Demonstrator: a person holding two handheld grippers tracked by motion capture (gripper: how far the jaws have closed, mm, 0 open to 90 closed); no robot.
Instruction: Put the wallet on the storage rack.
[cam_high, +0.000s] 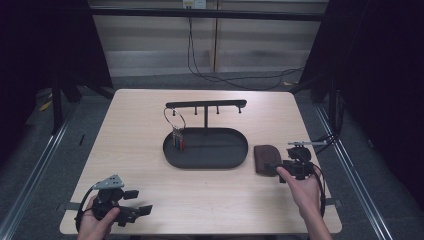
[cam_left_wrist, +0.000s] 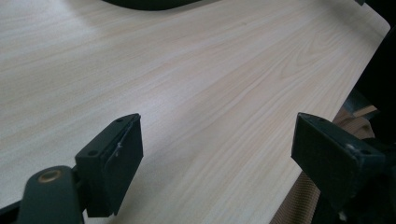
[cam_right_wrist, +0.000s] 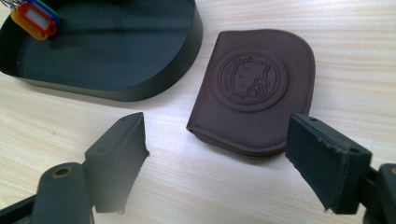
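A brown leather pouch (cam_high: 265, 158) with a round embossed emblem lies flat on the table, just right of the black oval tray (cam_high: 235, 156). In the right gripper view the pouch (cam_right_wrist: 256, 88) sits a little ahead of my right gripper (cam_right_wrist: 217, 156), whose jaws stand wide apart with bare wood between them. From above, my right gripper (cam_high: 281, 169) is at the pouch's near right side. A key ring with coloured tags (cam_high: 177, 137) hangs from the stand's bar (cam_high: 206, 104) into the tray; the tags (cam_right_wrist: 33, 15) show at the tray's far end. My left gripper (cam_high: 145, 203) is open over bare table (cam_left_wrist: 187, 88) at the front left.
The black stand rises from the tray and carries several small pegs under its bar. The tray wall (cam_right_wrist: 140, 88) is close to the left of the pouch. The table's front edge (cam_left_wrist: 322, 140) runs near my left gripper. A cable lies on the floor behind the table.
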